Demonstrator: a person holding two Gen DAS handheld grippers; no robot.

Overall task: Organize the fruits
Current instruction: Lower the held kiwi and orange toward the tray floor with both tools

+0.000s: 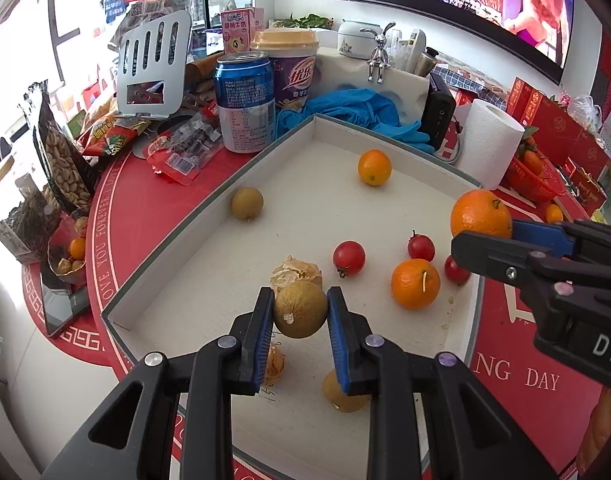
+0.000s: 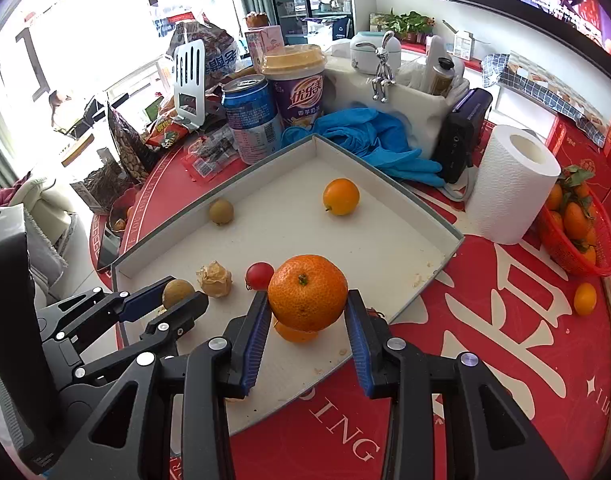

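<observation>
My left gripper (image 1: 300,310) is shut on a brown longan (image 1: 300,309) and holds it above the white tray (image 1: 209,216). My right gripper (image 2: 307,298) is shut on a mandarin (image 2: 307,292) over the tray's near right side; it also shows in the left wrist view (image 1: 480,213). On the tray lie a kumquat (image 1: 374,167), another longan (image 1: 247,204), a husked physalis (image 1: 296,271), cherry tomatoes (image 1: 348,258), a second mandarin (image 1: 415,284) and a longan (image 1: 343,394) under my left fingers.
Behind the tray stand a blue can (image 1: 245,102), a purple cup (image 1: 289,70), blue gloves (image 1: 357,108) and a paper roll (image 2: 511,184). A red basket of oranges (image 2: 577,232) and a loose kumquat (image 2: 584,299) are at the right. Snack bags (image 1: 61,160) crowd the left.
</observation>
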